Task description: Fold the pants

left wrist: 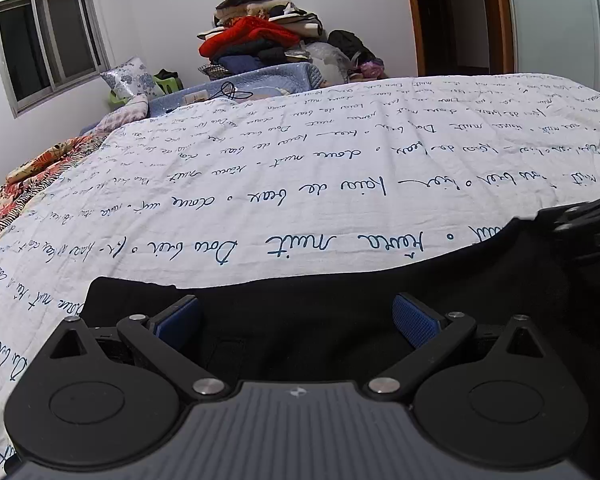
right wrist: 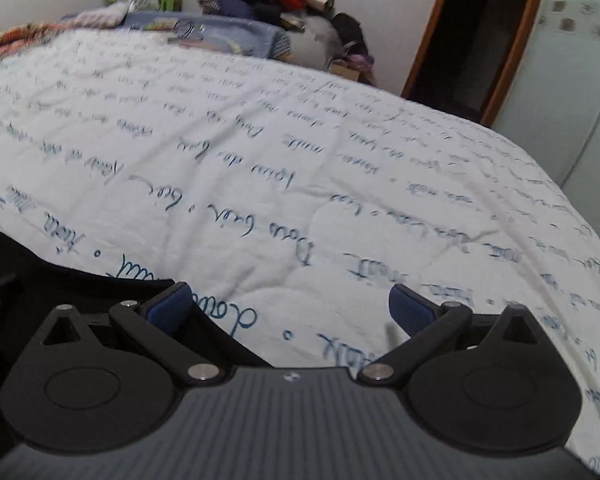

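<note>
Both claws, left claw point(left wrist: 296, 322) and right claw point(right wrist: 290, 312), are gaping wide over the soft, limp black pants point(left wrist: 340, 292) lying on the bed point(left wrist: 340, 168), likely best pinched at an edge

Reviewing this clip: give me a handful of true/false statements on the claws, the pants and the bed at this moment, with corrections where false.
1. The left claw is open above the black pants. True.
2. The right claw is shut on a pant leg. False: it is open, with mostly white quilt between its fingers and the pants only near its left finger.
3. The pants lie on a white quilt printed with blue handwriting. True.
4. The far end of the bed is bare. False: a pile of clothes with a red garment sits there.
5. The left claw grips the quilt. False: its fingers stand apart with nothing pinched between them.
</note>
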Demonstrator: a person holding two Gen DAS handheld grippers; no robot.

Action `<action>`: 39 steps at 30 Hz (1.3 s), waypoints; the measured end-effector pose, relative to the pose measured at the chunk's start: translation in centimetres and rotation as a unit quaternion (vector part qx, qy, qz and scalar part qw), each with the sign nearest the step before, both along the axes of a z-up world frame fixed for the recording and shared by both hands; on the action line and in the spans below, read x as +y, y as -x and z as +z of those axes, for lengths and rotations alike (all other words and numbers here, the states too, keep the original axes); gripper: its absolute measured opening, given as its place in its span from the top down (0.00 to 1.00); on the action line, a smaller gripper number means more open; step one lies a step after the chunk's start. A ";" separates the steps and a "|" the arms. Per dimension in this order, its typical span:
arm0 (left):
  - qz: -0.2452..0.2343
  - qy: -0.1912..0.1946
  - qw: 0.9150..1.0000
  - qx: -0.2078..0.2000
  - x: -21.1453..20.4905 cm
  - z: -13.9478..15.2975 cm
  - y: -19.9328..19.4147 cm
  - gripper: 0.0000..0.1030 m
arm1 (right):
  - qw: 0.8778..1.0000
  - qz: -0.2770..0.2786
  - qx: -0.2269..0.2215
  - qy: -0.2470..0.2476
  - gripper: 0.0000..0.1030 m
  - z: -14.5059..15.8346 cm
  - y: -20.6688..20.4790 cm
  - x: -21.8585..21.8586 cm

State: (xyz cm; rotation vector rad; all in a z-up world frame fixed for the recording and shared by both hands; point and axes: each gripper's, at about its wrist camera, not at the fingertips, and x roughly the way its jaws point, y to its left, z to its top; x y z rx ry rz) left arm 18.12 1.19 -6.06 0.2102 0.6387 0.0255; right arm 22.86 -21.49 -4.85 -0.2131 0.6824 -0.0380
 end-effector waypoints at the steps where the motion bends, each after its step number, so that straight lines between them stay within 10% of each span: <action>1: 0.000 0.000 1.000 0.000 0.0 0.0 0.0 0.00 | 1.000 0.004 -0.007 -0.002 0.00 0.5 0.7 0.1; 6: 0.005 -0.008 1.000 0.003 0.0 -0.1 -0.1 0.00 | 0.997 0.081 -0.008 0.012 0.00 0.6 2.9 3.2; 23: 0.006 -0.011 1.000 0.001 -0.2 0.4 0.2 0.00 | 0.997 0.054 0.012 0.057 0.00 -0.7 4.6 3.4; 29: 0.006 -0.068 0.997 -0.037 0.4 1.8 1.7 0.00 | 1.000 0.023 -0.010 0.001 0.00 0.3 4.6 1.4; 33: 0.006 -0.037 0.999 -0.008 2.6 2.2 1.6 0.00 | 0.996 0.065 -0.055 -0.035 0.00 2.1 7.1 1.2; 39: 0.003 -0.030 1.000 0.003 4.0 1.2 2.1 0.00 | 0.990 0.133 0.008 -0.046 0.00 0.9 7.7 4.5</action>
